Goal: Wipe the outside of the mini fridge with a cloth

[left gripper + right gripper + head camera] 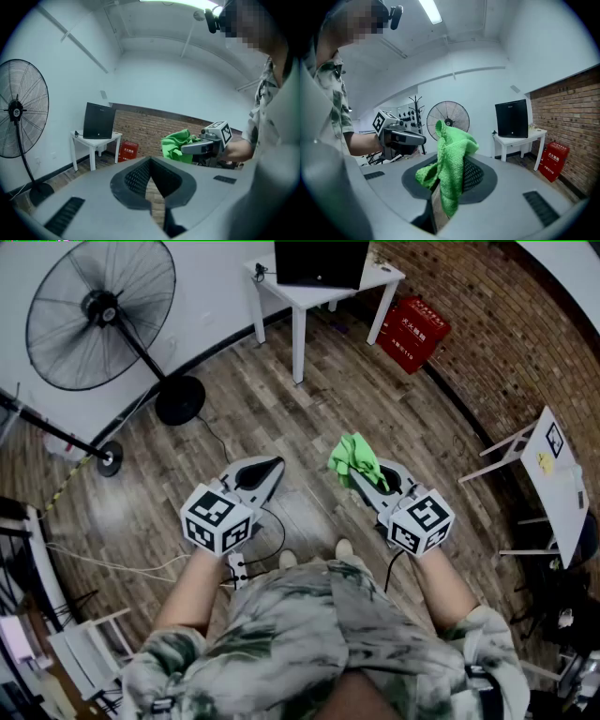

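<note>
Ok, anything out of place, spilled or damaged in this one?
Nothing stands out. The green cloth is bunched in the shut fingers of the right gripper. The left gripper is shut and empty. The mini fridge stands upright on the white table across the room, untouched. No spill or damage shows.

A: Item at far left?
B: Standing fan (100, 307), base on wooden floor (281, 409).
A: Far right?
B: Red box (412, 332) at brick wall (497, 334), right of white table (298, 338).
</note>
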The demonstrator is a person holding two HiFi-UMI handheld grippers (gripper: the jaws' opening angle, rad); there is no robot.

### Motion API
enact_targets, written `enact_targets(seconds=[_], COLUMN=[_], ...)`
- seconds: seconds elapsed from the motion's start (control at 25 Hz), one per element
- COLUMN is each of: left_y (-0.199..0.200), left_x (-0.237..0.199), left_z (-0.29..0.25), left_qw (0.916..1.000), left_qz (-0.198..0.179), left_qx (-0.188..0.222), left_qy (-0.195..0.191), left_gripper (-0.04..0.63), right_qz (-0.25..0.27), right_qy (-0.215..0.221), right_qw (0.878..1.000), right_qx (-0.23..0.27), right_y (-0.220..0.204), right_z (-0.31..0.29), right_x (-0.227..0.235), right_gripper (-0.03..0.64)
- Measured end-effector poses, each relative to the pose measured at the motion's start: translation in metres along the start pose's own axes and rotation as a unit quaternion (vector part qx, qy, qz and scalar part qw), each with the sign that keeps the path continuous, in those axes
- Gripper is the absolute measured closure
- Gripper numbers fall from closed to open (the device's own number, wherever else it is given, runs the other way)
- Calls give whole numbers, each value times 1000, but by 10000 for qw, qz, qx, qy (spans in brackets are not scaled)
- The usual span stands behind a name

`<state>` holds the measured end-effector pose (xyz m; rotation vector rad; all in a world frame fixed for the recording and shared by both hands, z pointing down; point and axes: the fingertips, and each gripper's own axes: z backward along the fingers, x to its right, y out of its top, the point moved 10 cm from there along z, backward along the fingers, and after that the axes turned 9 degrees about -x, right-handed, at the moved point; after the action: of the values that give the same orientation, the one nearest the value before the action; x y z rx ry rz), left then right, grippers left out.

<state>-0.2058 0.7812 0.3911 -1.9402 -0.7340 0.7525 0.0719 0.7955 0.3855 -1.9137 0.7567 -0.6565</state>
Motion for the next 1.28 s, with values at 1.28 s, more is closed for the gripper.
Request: enact_targets(seconds=[1.28], left_y=[152], left_x=[-181], left_z=[-202], left_qw=[9992], left_qz=[-375], left_qx=[18], left_qy=[156], left_gripper=[568], right_qz=[49], right_qy=[83], right_qw=[9998], right_qx=[183], right_y=[103], right_z=[-139], right_x=[256], right_gripper=[522])
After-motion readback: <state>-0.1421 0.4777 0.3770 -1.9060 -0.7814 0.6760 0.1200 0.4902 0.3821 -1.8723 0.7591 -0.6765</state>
